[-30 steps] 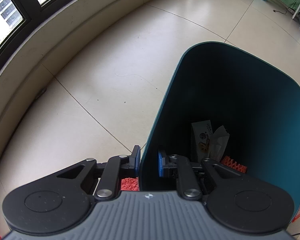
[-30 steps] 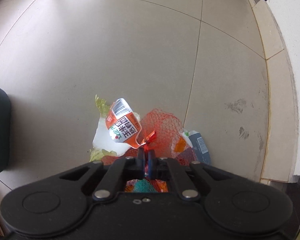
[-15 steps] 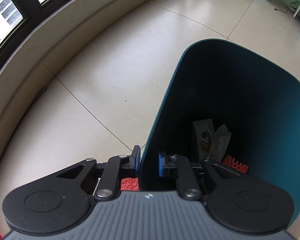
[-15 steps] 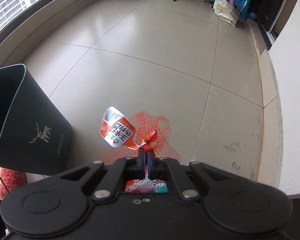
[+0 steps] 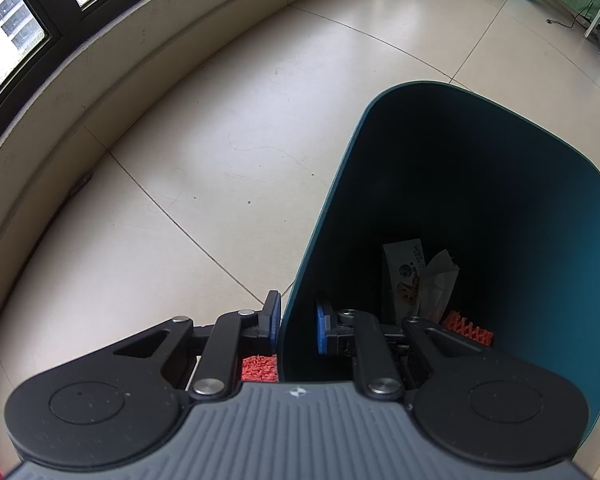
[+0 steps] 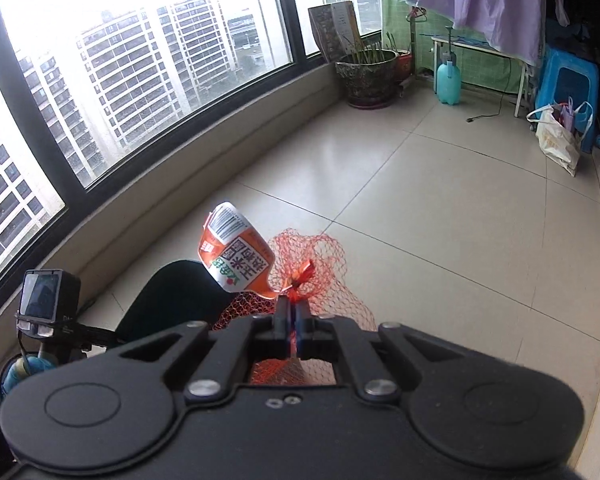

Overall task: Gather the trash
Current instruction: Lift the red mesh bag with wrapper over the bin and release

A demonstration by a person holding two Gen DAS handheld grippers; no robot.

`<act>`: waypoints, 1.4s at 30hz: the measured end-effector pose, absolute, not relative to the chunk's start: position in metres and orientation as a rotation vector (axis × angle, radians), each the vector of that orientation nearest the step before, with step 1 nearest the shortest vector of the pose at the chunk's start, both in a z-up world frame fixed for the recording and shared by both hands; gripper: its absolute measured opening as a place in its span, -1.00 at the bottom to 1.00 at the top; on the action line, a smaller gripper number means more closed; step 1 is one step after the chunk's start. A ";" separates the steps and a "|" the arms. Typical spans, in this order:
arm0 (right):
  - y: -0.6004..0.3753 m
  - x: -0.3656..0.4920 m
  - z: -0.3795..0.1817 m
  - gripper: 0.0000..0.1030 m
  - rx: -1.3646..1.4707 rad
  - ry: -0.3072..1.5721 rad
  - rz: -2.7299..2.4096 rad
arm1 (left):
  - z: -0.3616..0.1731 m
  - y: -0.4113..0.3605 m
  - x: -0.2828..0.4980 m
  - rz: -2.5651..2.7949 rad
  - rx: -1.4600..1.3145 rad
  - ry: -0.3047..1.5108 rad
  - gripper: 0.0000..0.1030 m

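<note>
the dark teal plastic waste bin (image 5: 440,208) has not shifted; the left gripper (image 5: 298,322) still pinches its near wall. the orange mesh net bag (image 6: 312,264), with its orange-and-white printed label (image 6: 236,254), has come up off the tiled floor (image 6: 440,240) in the last second, so it looks ready to go over the bin. the right gripper (image 6: 291,322), raised and tilted forward, is pressed together on the bag's knotted neck.

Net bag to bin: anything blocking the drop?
Nothing visible. The right gripper holds the red net bag in the air; the bin mouth is open, its rim pinched by the left gripper, with only scraps at the bottom.
</note>
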State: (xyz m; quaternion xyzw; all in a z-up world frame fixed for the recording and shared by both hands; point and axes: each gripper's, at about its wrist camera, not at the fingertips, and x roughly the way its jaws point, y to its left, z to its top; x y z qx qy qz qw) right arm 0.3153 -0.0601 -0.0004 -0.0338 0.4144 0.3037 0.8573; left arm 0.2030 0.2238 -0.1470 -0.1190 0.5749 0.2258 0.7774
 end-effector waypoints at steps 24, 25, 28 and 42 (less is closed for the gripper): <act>0.097 0.318 -0.159 -0.98 -0.251 1.136 0.696 | -0.145 0.236 0.196 0.472 -0.271 1.237 -0.67; 0.099 0.318 -0.168 -0.98 -0.262 1.163 0.691 | -0.145 0.236 0.196 0.471 -0.270 1.237 -0.67; 0.106 0.315 -0.185 -0.98 -0.310 1.201 0.673 | -0.145 0.236 0.196 0.471 -0.272 1.237 -0.67; 0.123 0.307 -0.202 -0.29 -0.385 1.301 0.698 | -0.144 0.238 0.197 0.470 -0.278 1.238 -0.68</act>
